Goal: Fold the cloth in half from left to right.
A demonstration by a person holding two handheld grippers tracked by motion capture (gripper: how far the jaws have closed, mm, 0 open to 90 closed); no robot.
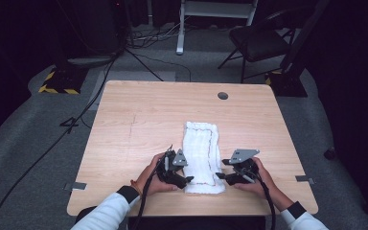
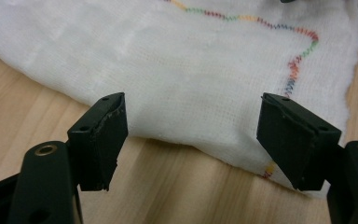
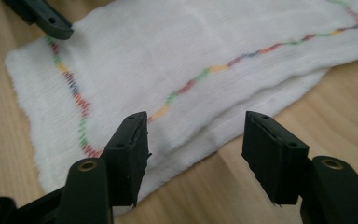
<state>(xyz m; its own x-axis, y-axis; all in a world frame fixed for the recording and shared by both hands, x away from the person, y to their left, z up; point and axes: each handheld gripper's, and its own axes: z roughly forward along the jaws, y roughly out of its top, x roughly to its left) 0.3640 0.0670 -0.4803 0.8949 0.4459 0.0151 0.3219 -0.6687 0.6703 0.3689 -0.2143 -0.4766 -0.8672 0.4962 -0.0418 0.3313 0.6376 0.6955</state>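
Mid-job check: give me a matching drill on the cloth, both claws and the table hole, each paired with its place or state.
Things:
1. white cloth
2. left claw
3. right claw
4. round hole

Places or states:
A. open, at the cloth's right edge in the high view
B. near the table's far edge
C. folded into a long strip, coloured stitching along its border
D. open, at the cloth's left edge in the high view

Pairs: 1-C, 2-D, 3-A, 4-B
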